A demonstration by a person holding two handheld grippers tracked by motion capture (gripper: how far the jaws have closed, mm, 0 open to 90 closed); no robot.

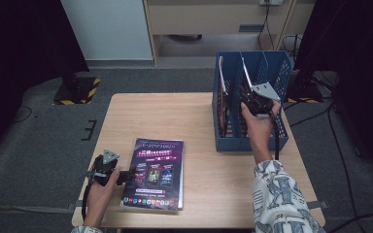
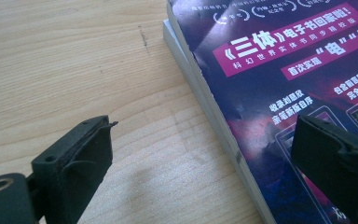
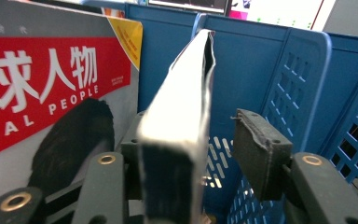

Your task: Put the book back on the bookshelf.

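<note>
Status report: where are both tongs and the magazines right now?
Right tongs open, upright magazine between jaws, inside blue file rack. Left tongs open, straddling edge of purple magazine flat on table. Nothing in the way.

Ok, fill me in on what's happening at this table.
A person is filing magazines into a blue file rack on the wooden table. The right gripper sits inside the rack around an upright magazine; one jaw stands clear of it, so the grip looks released. A red-covered magazine stands in the next slot. The left gripper, open, straddles the edge of a purple magazine lying flat on the table.
</note>
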